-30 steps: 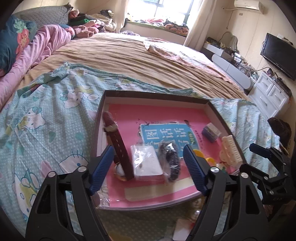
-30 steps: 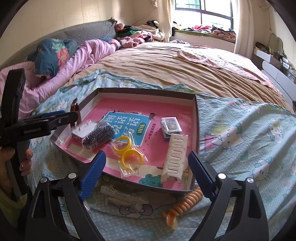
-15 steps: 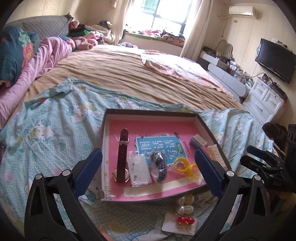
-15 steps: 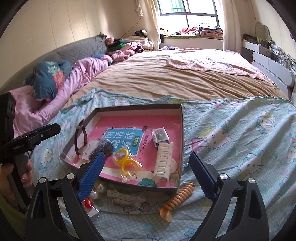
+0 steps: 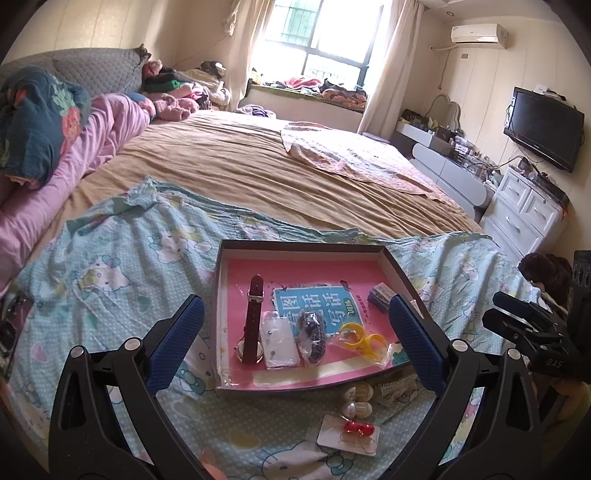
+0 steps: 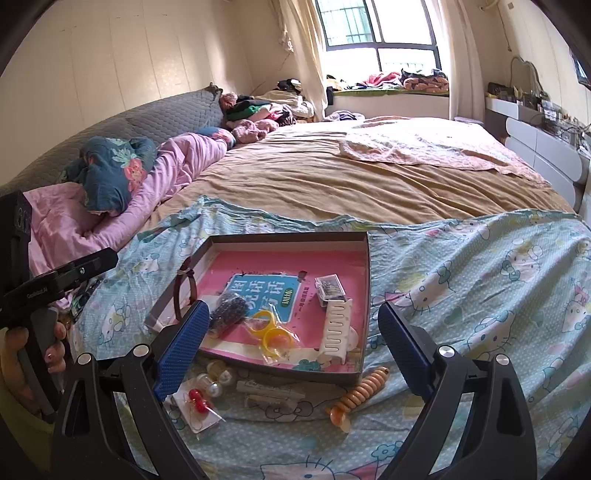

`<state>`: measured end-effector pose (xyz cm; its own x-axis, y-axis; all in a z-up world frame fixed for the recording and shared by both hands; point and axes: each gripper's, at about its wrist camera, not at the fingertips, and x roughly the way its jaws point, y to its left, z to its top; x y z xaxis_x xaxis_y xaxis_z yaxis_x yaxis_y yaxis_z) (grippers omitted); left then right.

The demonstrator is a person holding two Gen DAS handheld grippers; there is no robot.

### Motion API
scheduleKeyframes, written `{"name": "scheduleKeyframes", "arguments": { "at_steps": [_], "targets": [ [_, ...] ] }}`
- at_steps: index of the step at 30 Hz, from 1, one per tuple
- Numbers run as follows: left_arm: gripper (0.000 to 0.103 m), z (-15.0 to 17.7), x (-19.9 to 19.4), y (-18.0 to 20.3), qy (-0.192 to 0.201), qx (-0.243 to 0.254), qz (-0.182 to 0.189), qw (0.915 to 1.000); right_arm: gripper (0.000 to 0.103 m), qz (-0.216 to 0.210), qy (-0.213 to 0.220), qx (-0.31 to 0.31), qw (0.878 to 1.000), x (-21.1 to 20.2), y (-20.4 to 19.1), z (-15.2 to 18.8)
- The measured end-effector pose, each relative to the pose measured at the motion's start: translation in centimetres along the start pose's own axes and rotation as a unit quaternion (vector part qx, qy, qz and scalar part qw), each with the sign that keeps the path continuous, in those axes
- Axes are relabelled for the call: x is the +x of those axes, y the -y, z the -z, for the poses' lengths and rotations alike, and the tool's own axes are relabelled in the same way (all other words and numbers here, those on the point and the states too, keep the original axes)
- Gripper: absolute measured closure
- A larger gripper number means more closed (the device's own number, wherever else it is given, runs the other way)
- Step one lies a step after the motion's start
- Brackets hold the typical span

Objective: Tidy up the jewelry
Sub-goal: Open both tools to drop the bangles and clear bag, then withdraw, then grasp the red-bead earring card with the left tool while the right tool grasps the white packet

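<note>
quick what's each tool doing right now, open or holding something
Left tool: open, holding nothing.
Right tool: open, holding nothing.

I'm working in a lived-in home bedroom. Straight ahead of my tongs stretches a big bed [image 5: 258, 173] under a tan cover, with a cartoon-cat sheet [image 6: 480, 280] spread nearest me. Off to the left of the tongs lie a pink quilt [image 6: 173, 166] and a grey padded headboard [image 6: 155, 118]. Far ahead, a curtained window [image 5: 321, 44] has clothes heaped on its sill. To the right of the left tongs — a wall-mounted television [image 5: 543, 129], a white chest of drawers [image 5: 524, 210] and an air conditioner [image 5: 478, 35] high on the wall.
</note>
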<state>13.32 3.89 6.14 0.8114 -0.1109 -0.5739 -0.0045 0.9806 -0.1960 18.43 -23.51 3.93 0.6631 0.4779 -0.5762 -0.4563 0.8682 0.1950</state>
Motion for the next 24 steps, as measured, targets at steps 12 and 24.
{"name": "scheduleKeyframes", "arguments": {
  "at_steps": [12, 24],
  "targets": [
    [0.01, 1.5, -1.8, 1.2, -0.007, 0.029, -0.018, 0.9994, 0.011, -0.013, -0.011, -0.016, 1.0, -1.3, -0.9, 1.3],
    [0.01, 4.0, -1.7, 2.3, -0.03, 0.052, -0.03, 0.9978, 0.011, -0.023, -0.031, -0.028, 0.999, -2.0, -1.1, 3.2]
  ]
}}
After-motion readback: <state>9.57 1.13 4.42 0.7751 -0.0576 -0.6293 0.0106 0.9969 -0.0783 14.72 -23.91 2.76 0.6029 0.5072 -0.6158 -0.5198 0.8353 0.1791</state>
